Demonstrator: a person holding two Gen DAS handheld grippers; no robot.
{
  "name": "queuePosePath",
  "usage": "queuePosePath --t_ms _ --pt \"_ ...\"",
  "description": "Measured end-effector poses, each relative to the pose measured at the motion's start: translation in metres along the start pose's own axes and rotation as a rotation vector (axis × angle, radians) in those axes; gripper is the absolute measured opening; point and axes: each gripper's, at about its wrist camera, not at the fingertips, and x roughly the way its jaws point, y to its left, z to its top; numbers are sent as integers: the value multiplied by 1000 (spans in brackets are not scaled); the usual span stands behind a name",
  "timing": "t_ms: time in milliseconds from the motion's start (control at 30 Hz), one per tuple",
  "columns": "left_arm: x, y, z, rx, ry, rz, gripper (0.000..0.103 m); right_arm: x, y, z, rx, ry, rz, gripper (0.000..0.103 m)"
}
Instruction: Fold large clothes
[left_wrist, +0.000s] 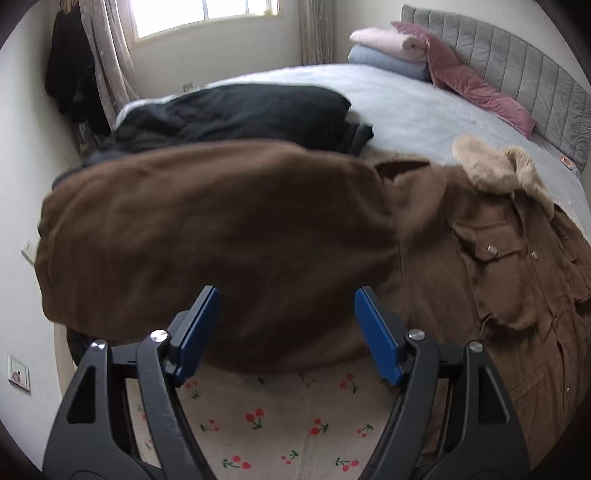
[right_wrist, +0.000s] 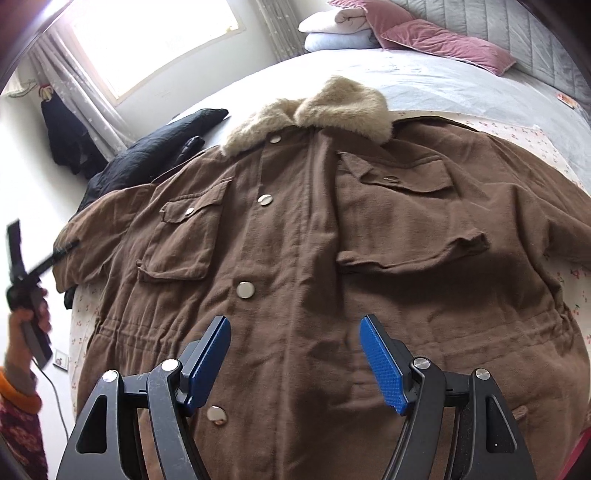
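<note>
a large brown coat (right_wrist: 295, 258) is laid front-up on the bed (right_wrist: 424, 85), its buttoned placket running towards the right wrist camera and its beige fur collar (right_wrist: 314, 110) pointing towards the grey padded headboard (left_wrist: 517, 74). a cherry-print cloth (left_wrist: 277, 417) is seen under the coat at its near and side edges. the right claw (right_wrist: 295, 363) is held over the lower front of the coat with its blue pads (right_wrist: 384, 369) spread wide and nothing between them; whether the pads touch the fabric cannot be told. the left claw (left_wrist: 286, 332) is likewise spread open and empty, above the cherry-print cloth at the coat's near edge. ahead of it a broad brown part of the coat is seen bulging and blurred. in the right wrist view the left claw is seen at the far left, gripped by a hand (right_wrist: 27, 314) in an orange-cuffed sleeve (right_wrist: 18, 395), beside the coat's sleeve end. a black garment (left_wrist: 240, 114) is spread on the bed beyond the coat, near the window side. folded pink and blue bedding (left_wrist: 388, 51) and a dusty-pink pillow (left_wrist: 476, 88) are stacked against the headboard. dark clothes (left_wrist: 70, 66) are hung by the curtain (left_wrist: 107, 55).
</note>
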Motion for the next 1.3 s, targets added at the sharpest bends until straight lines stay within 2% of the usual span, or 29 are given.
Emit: queuePosePath --t_ms 67,200,400,500,633,833,867,900,933,967,1000,1033,1100,1167,1233,1267,1300 --pt "3 -5 -11 1 33 3 76 -6 -16 1 24 2 -16 73" --pt "-27 -25 -27 72 35 -17 76 -30 -74 6 146 -20 -58 73" --pt "-70 -57 -26 109 40 -127 81 -66 -204 3 490 -78 -100 74" --pt "-82 -83 -20 130 47 -192 81 -78 -265 1 641 -122 -171 74" --pt "-90 -132 -13 190 60 -251 81 -79 -331 9 791 -152 -254 74" --pt "-89 -225 -5 305 67 -300 81 -67 -396 13 962 -202 -331 74" --pt "-87 -242 -3 318 65 -318 81 -66 -404 13 972 -210 -351 73" --pt "-84 -260 -2 326 59 -335 79 -64 -410 16 983 -218 -379 65" --pt "-81 -279 0 331 53 -356 72 -61 -414 17 1003 -216 -364 57" --pt "-77 -300 4 333 51 -384 65 -60 -417 24 978 -212 -386 37" --pt "-72 -319 6 329 57 -409 48 -64 -414 35 928 -218 -424 17" --pt "-66 -339 10 324 64 -438 31 -69 -411 42 893 -242 -434 14" --pt "-54 -382 17 320 66 -501 16 -85 -400 63 779 -315 -409 7" --pt "-45 -421 19 320 56 -543 12 -108 -385 85 645 -388 -412 6" --pt "-37 -459 16 311 61 -619 12 -134 -371 101 520 -487 -416 5" --pt "-31 -476 11 301 82 -661 12 -145 -369 102 474 -529 -437 5" --pt "-26 -493 4 301 107 -699 12 -150 -371 104 441 -538 -508 5"
